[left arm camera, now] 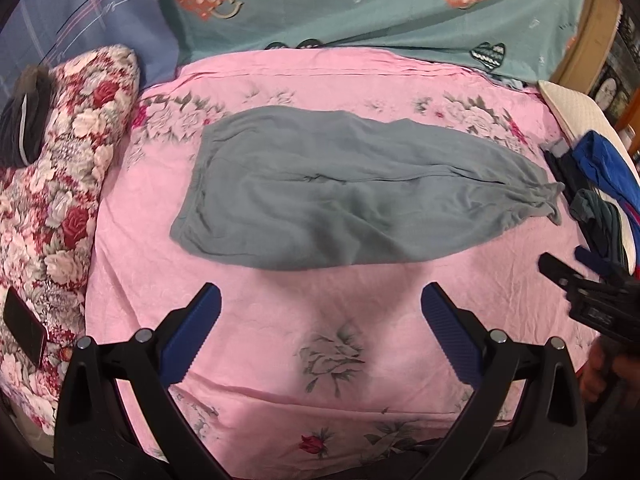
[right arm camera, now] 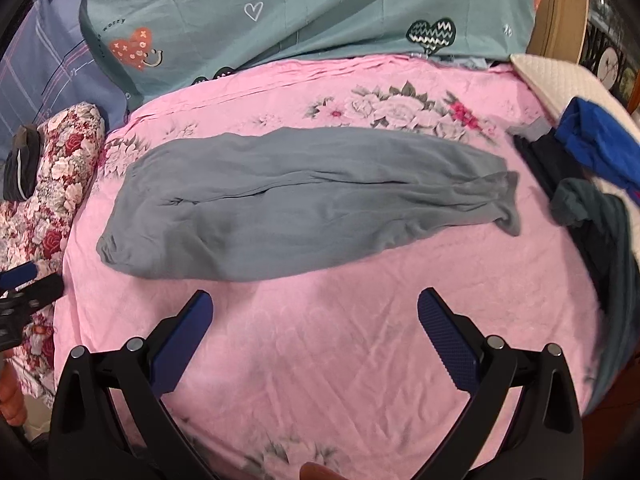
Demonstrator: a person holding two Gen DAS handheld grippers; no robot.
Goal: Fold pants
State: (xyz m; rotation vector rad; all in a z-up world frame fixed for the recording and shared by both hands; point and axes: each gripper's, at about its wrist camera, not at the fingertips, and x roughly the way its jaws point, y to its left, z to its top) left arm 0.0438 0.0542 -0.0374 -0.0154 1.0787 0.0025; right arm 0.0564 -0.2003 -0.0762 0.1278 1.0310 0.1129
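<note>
Grey pants (left arm camera: 340, 188) lie flat on the pink floral bedsheet (left arm camera: 320, 320), folded lengthwise with one leg on the other, waistband at the left, cuffs at the right. They also show in the right wrist view (right arm camera: 296, 204). My left gripper (left arm camera: 320, 300) is open and empty, hovering over the sheet just in front of the pants. My right gripper (right arm camera: 314, 308) is open and empty, also just in front of the pants. The right gripper shows at the right edge of the left wrist view (left arm camera: 580, 284). The left gripper shows at the left edge of the right wrist view (right arm camera: 24, 284).
A floral quilt (left arm camera: 68, 200) with a black phone (left arm camera: 24, 326) lies at the left. A teal heart-print cover (left arm camera: 360, 4) lies at the back. A pile of dark and blue clothes (right arm camera: 592, 184) and a white pillow (right arm camera: 560, 80) lie at the right.
</note>
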